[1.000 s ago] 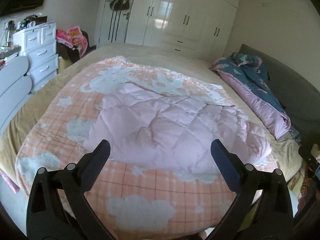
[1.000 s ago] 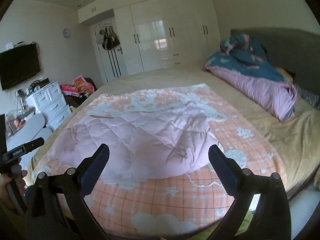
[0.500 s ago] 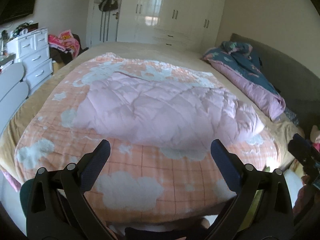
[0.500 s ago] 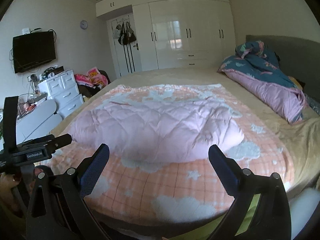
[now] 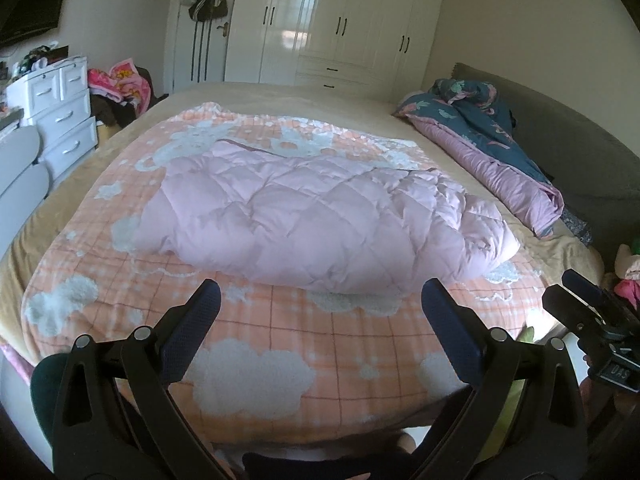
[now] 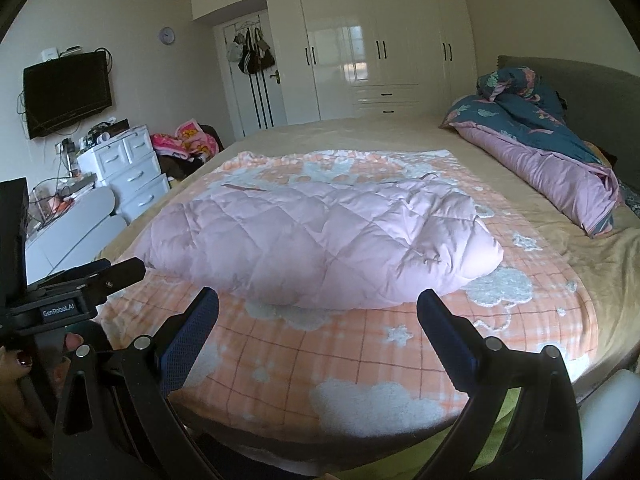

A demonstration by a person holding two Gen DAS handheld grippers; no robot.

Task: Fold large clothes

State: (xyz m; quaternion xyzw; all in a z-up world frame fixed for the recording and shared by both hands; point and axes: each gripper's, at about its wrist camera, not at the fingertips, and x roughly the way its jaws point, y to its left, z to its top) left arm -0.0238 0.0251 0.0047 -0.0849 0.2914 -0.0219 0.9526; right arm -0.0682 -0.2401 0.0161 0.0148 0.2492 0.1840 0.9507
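White wardrobe (image 6: pixel 380 52), wall television (image 6: pixel 66 94) — drawer chest (image 6: pixel 128 168).

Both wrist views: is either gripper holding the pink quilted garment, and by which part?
Nothing is held. The left gripper and right gripper are both open and empty, short of the pink quilted garment lying on the orange checked blanket.

Lying on one bed (image 6: pixel 400 128): one pink quilted garment (image 5: pixel 320 224), one orange checked blanket (image 5: pixel 304 332), one blue-and-purple duvet (image 6: pixel 552 152); standing around: one white wardrobe (image 6: pixel 380 52), one drawer unit (image 6: pixel 128 168), one television (image 6: pixel 66 94), one clock (image 6: pixel 167 35).
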